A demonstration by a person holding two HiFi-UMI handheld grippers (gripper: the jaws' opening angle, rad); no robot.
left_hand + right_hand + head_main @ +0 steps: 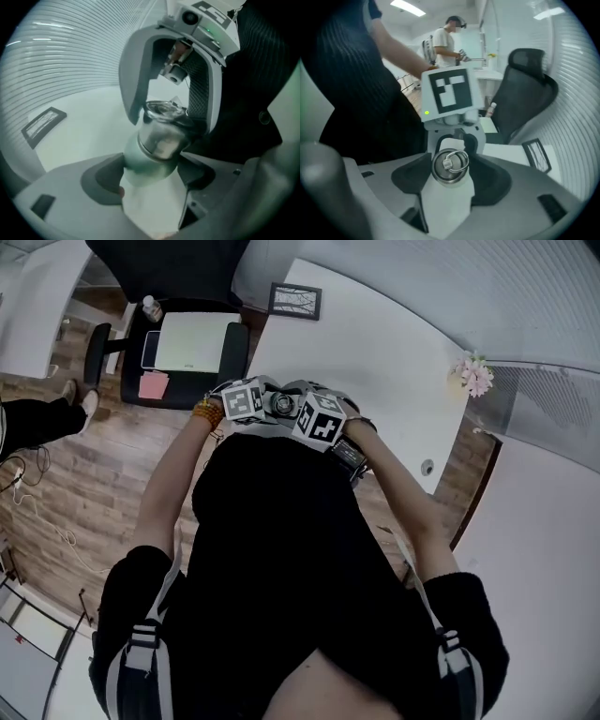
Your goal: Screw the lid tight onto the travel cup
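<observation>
The travel cup (157,143) is held in the air in front of the person, near the edge of the white desk (375,352). The left gripper (151,168) has its fingers clamped on the cup's pale body. The right gripper (449,166) has its fingers closed on the ringed lid (164,110). If the lid sits tilted, it will likely cross-thread. If the cup's smooth body slips in the left grip, it will turn with the lid and the lid won't tighten.

Office-type workroom. Evidence:
- white tabletop (375,352), bearing a framed picture (295,301) and pink flowers (475,374) at its far side
- black high-backed office chair (525,89) with armrests, far left
- wood-plank floor (84,474)
- ceiling light panels (408,7)
- a second person (445,42) standing far off
</observation>
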